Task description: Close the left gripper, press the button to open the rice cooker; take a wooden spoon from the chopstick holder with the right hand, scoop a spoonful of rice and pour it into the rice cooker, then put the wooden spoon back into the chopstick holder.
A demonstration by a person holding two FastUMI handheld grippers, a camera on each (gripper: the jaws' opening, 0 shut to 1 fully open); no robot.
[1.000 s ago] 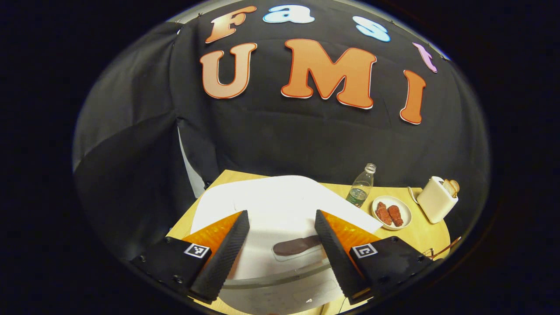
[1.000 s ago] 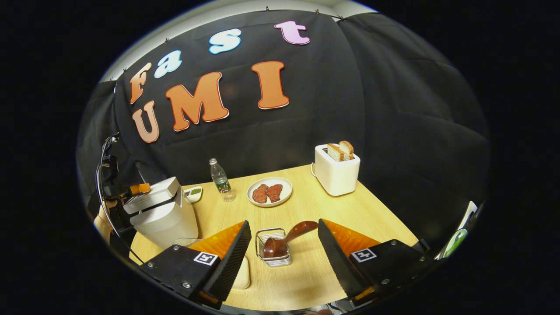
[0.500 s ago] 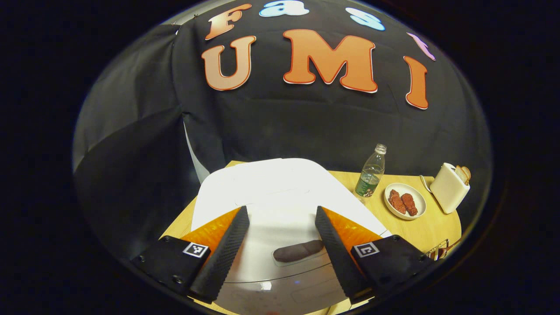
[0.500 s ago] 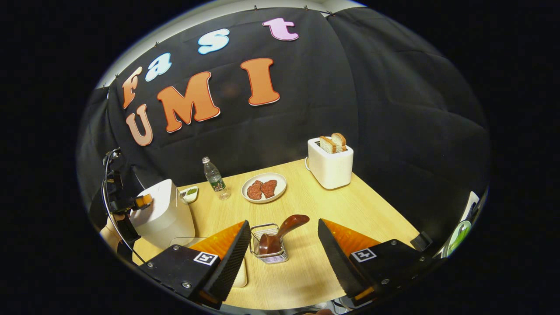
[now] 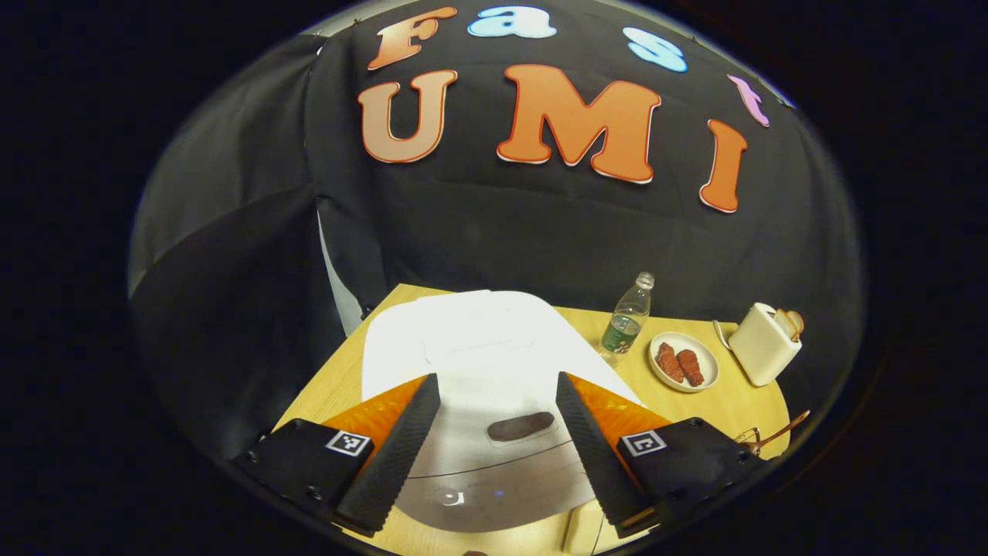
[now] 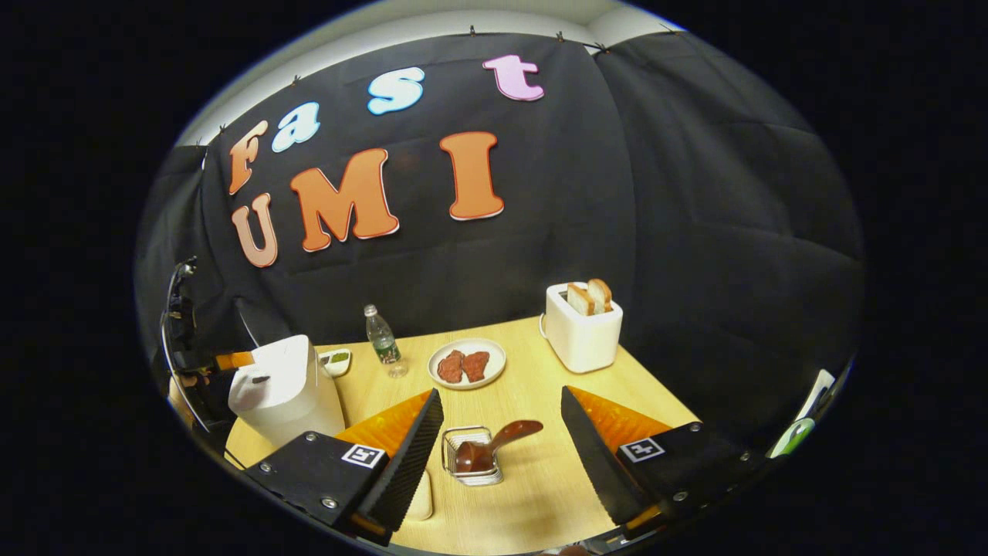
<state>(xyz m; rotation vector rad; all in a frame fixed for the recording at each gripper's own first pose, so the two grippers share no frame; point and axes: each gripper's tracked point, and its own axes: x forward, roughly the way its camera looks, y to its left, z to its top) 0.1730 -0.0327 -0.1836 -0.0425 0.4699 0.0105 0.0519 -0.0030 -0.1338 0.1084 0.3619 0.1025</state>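
Note:
The white rice cooker [image 5: 478, 347] stands with its lid down right before my left gripper [image 5: 496, 380]. The dark button [image 5: 522, 425] lies between the open fingers, below them and untouched. In the right gripper view the cooker [image 6: 282, 386] is at the far left, with the left gripper [image 6: 231, 361] held by a hand just left of its top. The brown wooden spoon [image 6: 498, 444] leans in the wire chopstick holder [image 6: 469, 471], bowl down, handle to the right. My right gripper [image 6: 500, 394] hangs open a little behind and above the holder, holding nothing.
On the wooden table [image 6: 540, 386] stand a water bottle [image 6: 382, 340], a plate of meat [image 6: 465, 363], a white toaster [image 6: 583, 336] with two bread slices, and a small dish [image 6: 338, 359] behind the cooker. A beige container [image 6: 421, 498] sits half hidden by my right gripper's left finger.
The cooker's lid, ajar a second ago, now lies down. My left gripper has drawn back from the lid. The right gripper has backed off a little from the holder.

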